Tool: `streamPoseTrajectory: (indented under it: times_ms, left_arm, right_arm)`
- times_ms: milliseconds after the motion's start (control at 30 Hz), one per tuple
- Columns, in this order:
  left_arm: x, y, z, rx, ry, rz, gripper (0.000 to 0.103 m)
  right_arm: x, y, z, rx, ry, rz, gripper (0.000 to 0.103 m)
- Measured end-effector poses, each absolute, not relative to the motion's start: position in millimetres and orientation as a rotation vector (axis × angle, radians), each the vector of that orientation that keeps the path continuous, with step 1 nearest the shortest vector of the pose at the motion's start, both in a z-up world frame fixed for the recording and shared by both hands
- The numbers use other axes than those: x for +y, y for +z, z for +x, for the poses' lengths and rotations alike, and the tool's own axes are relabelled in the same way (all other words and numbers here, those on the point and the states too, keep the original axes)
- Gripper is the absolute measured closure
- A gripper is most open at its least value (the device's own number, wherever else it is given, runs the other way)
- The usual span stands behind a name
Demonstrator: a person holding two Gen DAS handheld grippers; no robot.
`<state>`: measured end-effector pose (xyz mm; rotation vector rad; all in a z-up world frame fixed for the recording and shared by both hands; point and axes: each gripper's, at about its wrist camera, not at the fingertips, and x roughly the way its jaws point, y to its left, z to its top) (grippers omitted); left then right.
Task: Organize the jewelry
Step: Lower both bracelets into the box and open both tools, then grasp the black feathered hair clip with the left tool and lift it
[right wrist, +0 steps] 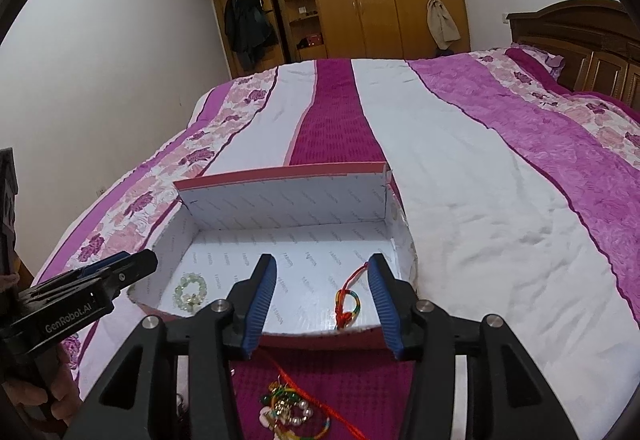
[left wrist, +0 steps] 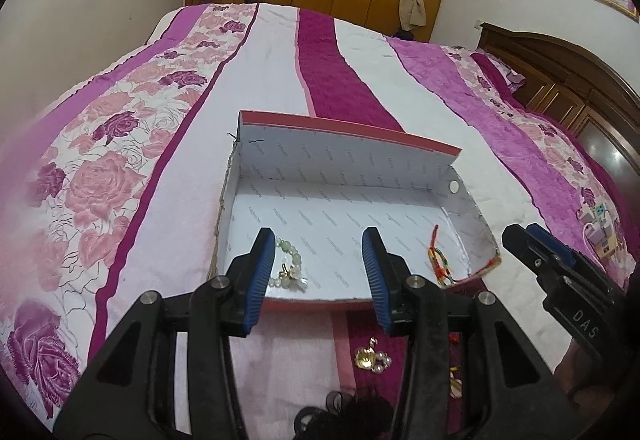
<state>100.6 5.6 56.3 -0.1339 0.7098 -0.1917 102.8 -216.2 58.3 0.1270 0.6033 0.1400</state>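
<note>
White-lined cardboard box (right wrist: pixel 280 268) lies open on the bed (right wrist: pixel 480 180) as the collecting tray. 2 pieces lie inside: beaded bracelet (right wrist: pixel 191 290), braided cord (right wrist: pixel 349 300). Left gripper (left wrist: pixel 320 276) and right gripper (right wrist: pixel 322 304) hover with parted, empty jaws; loose jewelry (right wrist: pixel 292 408) waits outside.

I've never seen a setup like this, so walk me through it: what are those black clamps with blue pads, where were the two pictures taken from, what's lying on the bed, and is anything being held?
The clamps are hand-held two-finger grippers, one in each of a person's hands, each carrying a wide-angle camera looking along its fingers. One picture comes from the left gripper, the other from the right gripper.

On the pink and purple floral bedspread sits an open white cardboard box with a pink rim. Inside lie a pale green bead bracelet and a red, multicoloured braided cord bracelet. More loose jewelry waits on the bedspread in front of the box.

Both grippers are open, with nothing held.
</note>
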Motion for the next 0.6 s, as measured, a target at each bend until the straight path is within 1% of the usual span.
streamPoseTrajectory:
  times_ms: [600]
  left_arm:
    - [7, 63, 55, 0.735, -0.245, -0.132, 0.066]
  right_arm:
    - [-229, 70, 47, 0.599, 0.129, 0.133, 0.051]
